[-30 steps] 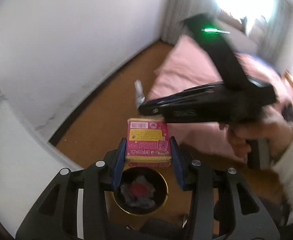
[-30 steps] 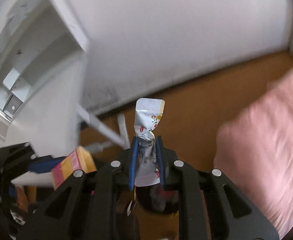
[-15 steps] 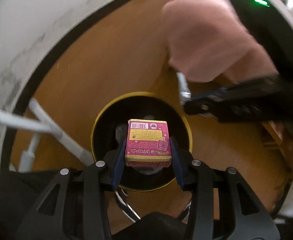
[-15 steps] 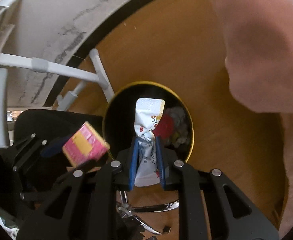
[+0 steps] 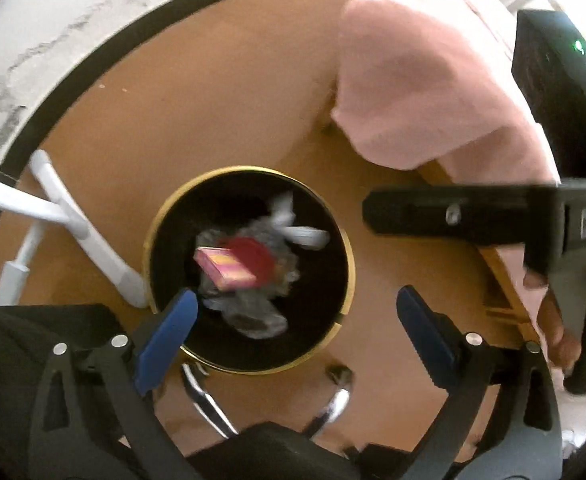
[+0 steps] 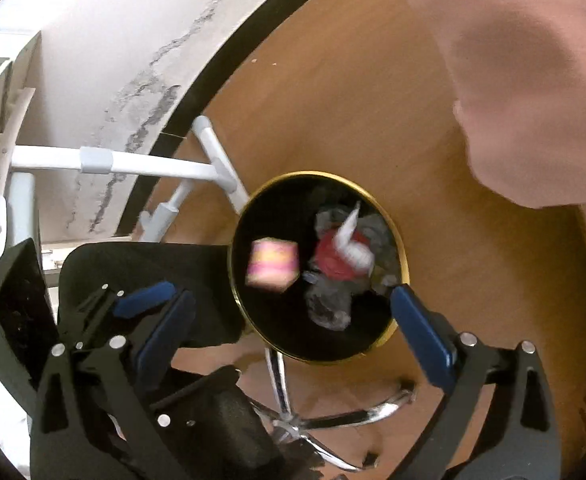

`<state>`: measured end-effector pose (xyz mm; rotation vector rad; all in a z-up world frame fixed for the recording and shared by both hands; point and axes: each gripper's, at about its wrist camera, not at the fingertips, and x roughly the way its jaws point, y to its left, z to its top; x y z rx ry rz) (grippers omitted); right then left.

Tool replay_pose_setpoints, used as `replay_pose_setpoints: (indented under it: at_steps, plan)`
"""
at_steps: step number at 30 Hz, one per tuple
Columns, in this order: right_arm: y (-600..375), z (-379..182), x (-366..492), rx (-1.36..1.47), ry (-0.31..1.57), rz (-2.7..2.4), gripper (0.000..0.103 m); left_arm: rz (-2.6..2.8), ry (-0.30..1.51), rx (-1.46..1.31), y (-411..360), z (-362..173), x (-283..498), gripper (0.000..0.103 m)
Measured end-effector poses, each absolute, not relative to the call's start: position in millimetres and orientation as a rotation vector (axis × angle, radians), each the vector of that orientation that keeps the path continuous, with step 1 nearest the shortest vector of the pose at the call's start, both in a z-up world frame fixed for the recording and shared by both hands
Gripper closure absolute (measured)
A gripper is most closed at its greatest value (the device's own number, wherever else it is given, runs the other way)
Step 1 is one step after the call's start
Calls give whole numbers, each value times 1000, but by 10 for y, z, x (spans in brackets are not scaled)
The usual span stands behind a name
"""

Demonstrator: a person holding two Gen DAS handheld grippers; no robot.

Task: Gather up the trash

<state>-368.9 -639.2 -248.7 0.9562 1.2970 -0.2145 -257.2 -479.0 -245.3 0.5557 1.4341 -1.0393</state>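
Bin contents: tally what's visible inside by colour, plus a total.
Pink-and-yellow: 1, the small carton, blurred
White: 1, the crumpled wrapper
Red: 1, a round red item, kind unclear
Grey: 1 heap of crumpled waste, pieces not separable
Total: 4, all inside the black bin with the gold rim.

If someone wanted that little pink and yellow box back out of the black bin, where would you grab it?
Probably from straight above, through the open gold-rimmed mouth of the round black bin, whose walls block any sideways approach. The small pink and yellow cardboard box is tilted among crumpled grey trash, so pinch across its two narrower opposite faces, turning the hand-held gripper to match its slant.
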Motion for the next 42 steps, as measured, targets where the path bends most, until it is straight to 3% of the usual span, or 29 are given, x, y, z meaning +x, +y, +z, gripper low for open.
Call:
replay_pose_setpoints:
  at_steps: [4,10,14,18,30,42]
  plan:
    - [-6570,-1906,-3894,793,1219,-447,8,-1129,1345,546,-4793,-2063,-2840,6]
    - [-6518,-285,-4009,512,953,-788,7,-1340,1035,411,-4663,-649,-3187,6]
    - [-6040,538,-3669,427,731,-782,7,-1268,853,326,-4163,199,-2926,6]
    - [-5467,912,-3007,367,645,-636,7,-873,689,286,-3416,709,-2303,6]
    - [-3151,800,-761,236,758,-123,7,-100,694,115,-748,825,-833,6]
    - [-2141,557,-512,153,825,-72,7,-93,822,37,91,531,-470,6]
